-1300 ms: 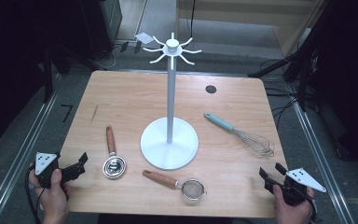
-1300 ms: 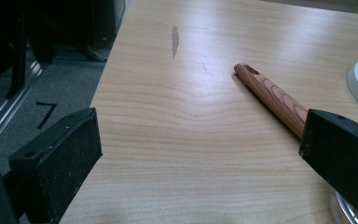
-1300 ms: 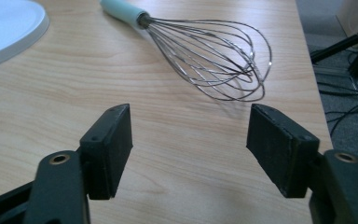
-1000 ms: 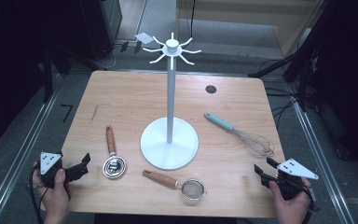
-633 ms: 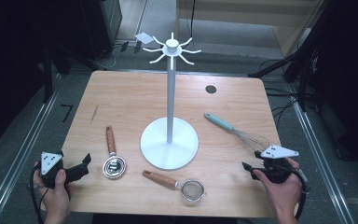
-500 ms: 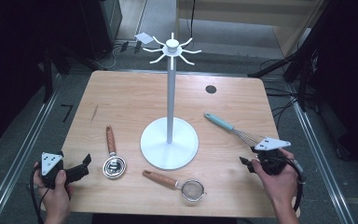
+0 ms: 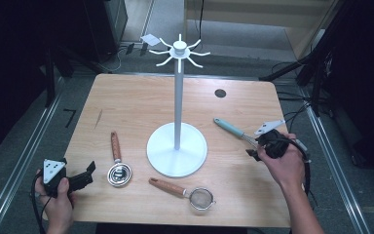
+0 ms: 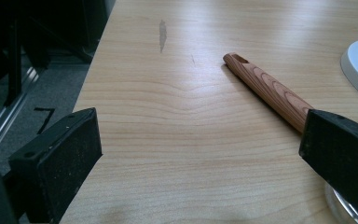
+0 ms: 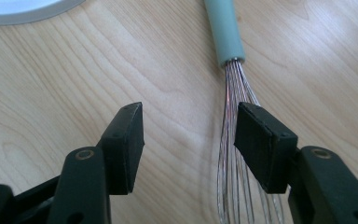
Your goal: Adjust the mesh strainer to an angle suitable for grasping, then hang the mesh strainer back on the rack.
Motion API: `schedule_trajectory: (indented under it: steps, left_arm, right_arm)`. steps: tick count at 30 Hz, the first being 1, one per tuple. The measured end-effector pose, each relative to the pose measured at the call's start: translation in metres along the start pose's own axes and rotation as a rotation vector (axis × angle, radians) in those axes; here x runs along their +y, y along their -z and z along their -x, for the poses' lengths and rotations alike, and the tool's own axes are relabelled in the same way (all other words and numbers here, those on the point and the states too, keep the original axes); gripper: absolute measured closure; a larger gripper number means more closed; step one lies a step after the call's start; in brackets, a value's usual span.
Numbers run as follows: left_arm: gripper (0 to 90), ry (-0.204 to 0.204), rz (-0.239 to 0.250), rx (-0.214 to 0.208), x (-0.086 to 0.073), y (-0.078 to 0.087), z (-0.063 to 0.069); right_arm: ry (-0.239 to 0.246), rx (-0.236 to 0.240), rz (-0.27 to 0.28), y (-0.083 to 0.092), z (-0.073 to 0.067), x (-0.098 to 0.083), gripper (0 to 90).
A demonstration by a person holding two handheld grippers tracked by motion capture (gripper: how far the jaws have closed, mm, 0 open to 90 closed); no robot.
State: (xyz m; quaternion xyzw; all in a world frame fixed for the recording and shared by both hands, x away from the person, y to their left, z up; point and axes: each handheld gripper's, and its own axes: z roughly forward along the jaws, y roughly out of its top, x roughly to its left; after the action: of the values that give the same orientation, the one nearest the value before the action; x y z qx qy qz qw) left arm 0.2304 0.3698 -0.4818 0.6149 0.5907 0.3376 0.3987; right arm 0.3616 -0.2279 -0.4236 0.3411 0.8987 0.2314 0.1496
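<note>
A whisk with a teal handle (image 7: 228, 126) lies on the table's right side, wires toward the near right. My right gripper (image 7: 254, 151) hovers open just above its wires (image 9: 230, 154); the teal handle (image 9: 224, 32) points away beyond the jaws. My left gripper (image 7: 88, 171) rests open at the table's near left corner. Between its jaws lies bare wood, with the wooden handle (image 8: 268, 88) of a small metal strainer (image 7: 118, 173) just ahead on the right. A white hanging stand (image 7: 177, 146) with hooks on top (image 7: 179, 48) stands mid-table.
A second strainer with a wooden handle (image 7: 168, 186) and mesh bowl (image 7: 202, 199) lies near the front edge. A dark round hole (image 7: 220, 93) marks the far right of the wooden table (image 7: 136, 102). The stand's white base (image 9: 23, 9) is close by the right gripper.
My right gripper has moved from the table's near right corner forward and left, ending over the whisk's wires. The left gripper has hardly shifted.
</note>
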Motion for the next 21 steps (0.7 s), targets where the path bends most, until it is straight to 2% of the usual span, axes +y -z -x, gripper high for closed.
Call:
schedule_trajectory:
  steps: [2, 4, 9, 14, 21]
  left_arm:
    - [0.0, 0.000, 0.002, 0.001, 0.000, 0.000, 0.000]
    - [0.0, 0.000, 0.004, -0.002, 0.000, 0.001, 0.000]
    - [0.0, -0.003, 0.004, -0.003, 0.000, 0.001, 0.001]
    - [0.0, -0.002, 0.003, -0.006, 0.000, 0.000, 0.000]
    - [0.0, -0.007, 0.006, -0.005, 0.000, 0.001, 0.001]
  right_arm:
    - [0.016, 0.004, -0.011, -0.003, 0.003, 0.006, 43.7]
    - [0.013, 0.013, -0.055, -0.009, 0.008, 0.014, 43.7]
    - [0.008, 0.027, -0.082, -0.015, 0.017, 0.022, 43.7]
    - [0.019, 0.033, -0.132, -0.025, 0.029, 0.036, 43.7]
    - [0.015, 0.026, -0.184, -0.039, 0.040, 0.049, 44.3]
